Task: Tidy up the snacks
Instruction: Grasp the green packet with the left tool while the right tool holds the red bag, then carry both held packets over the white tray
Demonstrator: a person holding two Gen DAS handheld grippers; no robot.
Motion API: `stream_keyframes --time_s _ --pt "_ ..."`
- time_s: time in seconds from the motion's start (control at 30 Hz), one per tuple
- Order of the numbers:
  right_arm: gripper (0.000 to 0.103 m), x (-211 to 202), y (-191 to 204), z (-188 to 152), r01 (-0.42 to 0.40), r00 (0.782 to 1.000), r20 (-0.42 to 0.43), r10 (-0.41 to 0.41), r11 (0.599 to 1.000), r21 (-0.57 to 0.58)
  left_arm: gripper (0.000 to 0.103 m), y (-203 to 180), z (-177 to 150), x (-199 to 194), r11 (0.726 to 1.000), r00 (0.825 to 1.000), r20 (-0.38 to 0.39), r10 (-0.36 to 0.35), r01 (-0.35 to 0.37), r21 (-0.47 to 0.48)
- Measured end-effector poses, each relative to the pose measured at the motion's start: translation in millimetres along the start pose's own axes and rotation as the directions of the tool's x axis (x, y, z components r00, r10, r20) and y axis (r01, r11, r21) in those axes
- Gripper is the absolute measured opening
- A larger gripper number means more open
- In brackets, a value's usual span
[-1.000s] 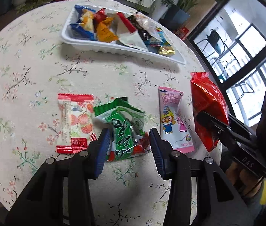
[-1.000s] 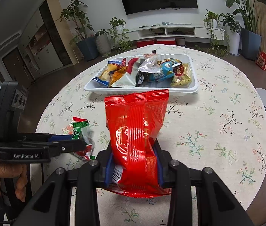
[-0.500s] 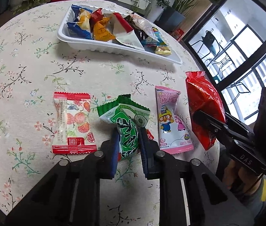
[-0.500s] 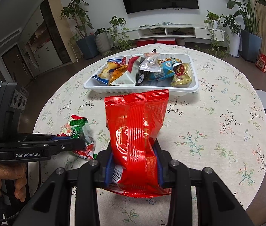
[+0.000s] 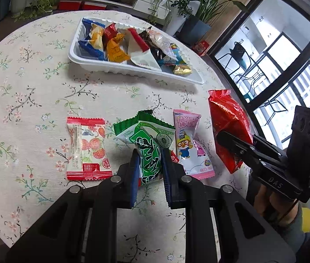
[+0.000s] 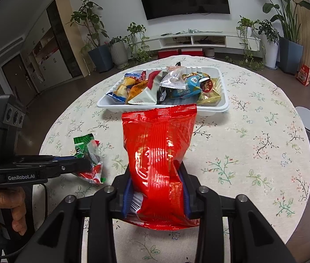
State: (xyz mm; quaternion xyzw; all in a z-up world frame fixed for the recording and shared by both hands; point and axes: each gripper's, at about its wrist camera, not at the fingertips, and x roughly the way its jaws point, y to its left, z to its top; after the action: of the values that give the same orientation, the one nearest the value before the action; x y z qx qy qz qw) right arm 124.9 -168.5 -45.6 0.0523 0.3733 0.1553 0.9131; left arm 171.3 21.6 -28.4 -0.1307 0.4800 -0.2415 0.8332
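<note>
Both claws are clenched on snacks: the left gripper [image 5: 149, 163] pinches a green packet [image 5: 148, 144] between its blue pads, the packet's upper end fanning out above the fingers and its lower end down at the flowered tablecloth [image 5: 34, 87], while the right gripper [image 6: 157, 194] grasps a red bag [image 6: 158, 153] by its lower half, the bag standing tall out of the fingers and clear of the cloth. From the right wrist view the green packet seems to be lifted a little at the end of the left tool, with a red and white wrapper crumpled against it, though whether that second wrapper is caught in the grip I cannot tell. At the far side of the round table sits the white tray [image 5: 133, 71], already well filled with a row of mixed packets: blue, orange, red and white, clear, and a gold one at its right end. Two snacks lie loose and untouched on the cloth nearer the person: a strawberry sweet packet [image 5: 86, 149] just left of the green one, and a pink cartoon packet [image 5: 191, 144] just right of it. So the sorting looks to be well along but not finished; the two snacks in hand have yet to reach the tray, and the two flat ones remain to be picked up afterwards.
</note>
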Motion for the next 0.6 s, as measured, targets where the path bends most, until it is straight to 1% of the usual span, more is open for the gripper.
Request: stream_keyframes --time_s 0.37,0.47,0.6 --pt "0.037 -9 -7 6 -0.035 0.999 0.037 0.033 0.998 0.054 0.017 -4 20 -30 0.999 0.997 0.057 -0.051 0.050 0.007" --pt "0.037 -13 -6 12 -0.053 0.998 0.046 0.050 0.996 0.069 0.017 -2 29 -36 0.998 0.996 0.072 -0.056 0.056 0.007" --pt "0.037 -19 -5 25 -0.052 0.997 0.064 0.048 0.996 0.067 0.017 -2 48 -45 0.998 0.993 0.096 -0.066 0.064 0.018"
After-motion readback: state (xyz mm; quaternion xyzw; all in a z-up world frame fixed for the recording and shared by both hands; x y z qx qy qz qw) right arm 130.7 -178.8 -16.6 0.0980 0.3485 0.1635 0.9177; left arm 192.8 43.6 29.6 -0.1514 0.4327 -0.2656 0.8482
